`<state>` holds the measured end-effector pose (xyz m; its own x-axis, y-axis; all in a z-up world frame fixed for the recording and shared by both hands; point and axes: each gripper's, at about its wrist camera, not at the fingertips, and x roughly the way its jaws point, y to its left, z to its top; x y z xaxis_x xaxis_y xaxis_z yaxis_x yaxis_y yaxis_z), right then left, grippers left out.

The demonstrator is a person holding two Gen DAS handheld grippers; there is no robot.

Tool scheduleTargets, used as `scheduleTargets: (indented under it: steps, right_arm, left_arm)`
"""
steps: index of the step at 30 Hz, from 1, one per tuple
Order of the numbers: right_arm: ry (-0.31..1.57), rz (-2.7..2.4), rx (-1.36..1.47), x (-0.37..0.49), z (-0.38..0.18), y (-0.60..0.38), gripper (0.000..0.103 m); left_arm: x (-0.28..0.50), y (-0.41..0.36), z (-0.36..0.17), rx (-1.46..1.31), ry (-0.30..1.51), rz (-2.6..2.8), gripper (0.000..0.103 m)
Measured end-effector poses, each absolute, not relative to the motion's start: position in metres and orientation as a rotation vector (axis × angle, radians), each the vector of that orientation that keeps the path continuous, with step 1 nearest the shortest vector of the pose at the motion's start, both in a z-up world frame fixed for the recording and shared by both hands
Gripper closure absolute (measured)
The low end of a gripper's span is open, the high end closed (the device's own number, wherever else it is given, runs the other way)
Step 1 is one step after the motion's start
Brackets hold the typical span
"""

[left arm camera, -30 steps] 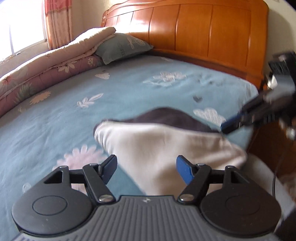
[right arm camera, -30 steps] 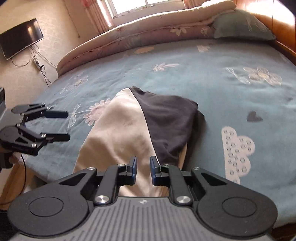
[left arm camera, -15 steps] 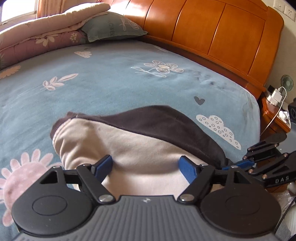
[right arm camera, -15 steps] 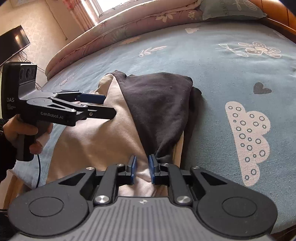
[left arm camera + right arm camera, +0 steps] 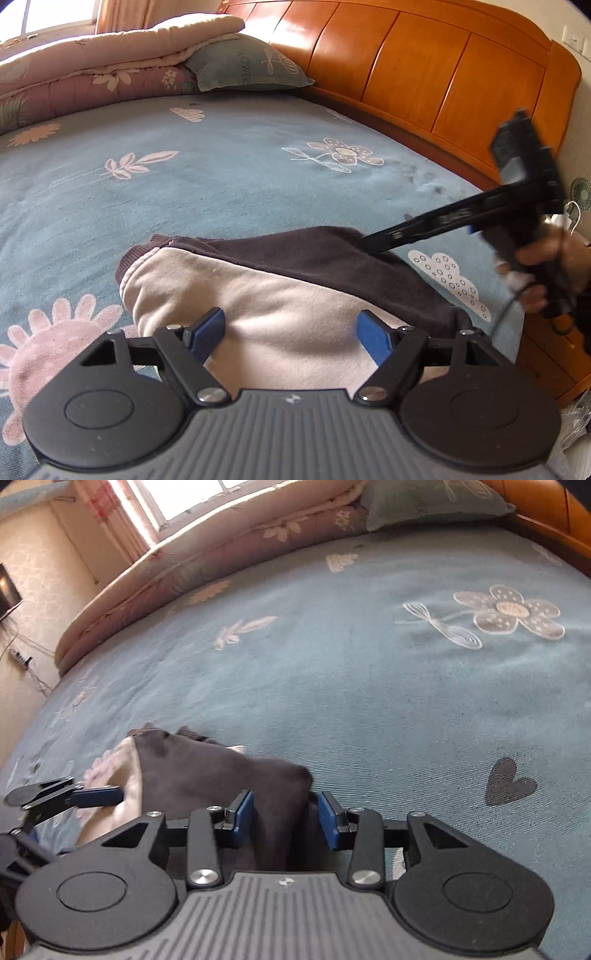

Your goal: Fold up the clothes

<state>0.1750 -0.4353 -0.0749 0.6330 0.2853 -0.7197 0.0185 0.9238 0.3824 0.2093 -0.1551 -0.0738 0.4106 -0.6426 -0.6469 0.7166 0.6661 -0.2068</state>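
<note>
A cream-and-dark garment (image 5: 280,295) is seen partly folded on the blue bed (image 5: 221,184), near its front edge, its long axis running away from both tools; the left tool (image 5: 291,334) is held wide over the cream half, nothing gripped; the right tool (image 5: 284,819) has just been opening, its jaws parted about the dark fold without pressing; the right is judged nearer the dark edge; a quilt (image 5: 92,62), pillow (image 5: 243,66) and headboard (image 5: 424,74) lie well apart, nothing obstructing.

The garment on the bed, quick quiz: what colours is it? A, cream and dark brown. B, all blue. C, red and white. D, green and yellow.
A: the garment shows a cream panel beside a dark brown one, lying on the blue bedspread.
</note>
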Motion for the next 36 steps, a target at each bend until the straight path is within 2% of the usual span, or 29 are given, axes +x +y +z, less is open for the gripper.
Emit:
scheduleTargets:
  steps: [6, 9, 10, 12, 13, 20, 23, 25, 29, 31, 36]
  right_arm:
    - [0.8, 0.219, 0.507, 0.178, -0.093, -0.446, 0.058]
    - [0.822, 0.252, 0.518, 0.182, -0.097, -0.442, 0.058]
    - [0.818, 0.254, 0.512, 0.182, -0.097, -0.441, 0.066]
    - [0.792, 0.213, 0.476, 0.179, -0.092, -0.439, 0.093]
    - [0.777, 0.191, 0.458, 0.178, -0.088, -0.438, 0.094]
    - [0.685, 0.141, 0.369, 0.148, -0.052, -0.436, 0.094]
    - [0.721, 0.132, 0.389, 0.155, -0.06, -0.442, 0.094]
    - [0.741, 0.119, 0.369, 0.16, -0.066, -0.438, 0.094]
    - [0.78, 0.081, 0.317, 0.17, -0.075, -0.432, 0.092]
    - [0.788, 0.074, 0.311, 0.17, -0.078, -0.431, 0.09]
    - [0.764, 0.074, 0.367, 0.158, -0.074, -0.438, 0.074]
  left_arm:
    - [0.21, -0.157, -0.074, 0.111, 0.764, -0.863, 0.024]
    - [0.211, -0.157, -0.074, 0.104, 0.766, -0.866, 0.024]
    - [0.211, -0.156, -0.073, 0.101, 0.766, -0.864, 0.024]
    - [0.21, -0.155, -0.071, 0.093, 0.767, -0.857, 0.024]
    - [0.209, -0.154, -0.069, 0.089, 0.766, -0.852, 0.024]
    - [0.213, -0.149, -0.051, 0.012, 0.712, -0.875, 0.022]
    - [0.236, -0.16, -0.075, 0.031, 0.803, -0.821, 0.022]
    - [0.242, -0.162, -0.086, 0.024, 0.8, -0.822, 0.022]
    - [0.242, -0.157, -0.073, -0.025, 0.777, -0.828, 0.022]
    - [0.239, -0.152, -0.065, -0.016, 0.725, -0.835, 0.022]
    - [0.265, -0.162, -0.083, 0.036, 0.814, -0.774, 0.022]
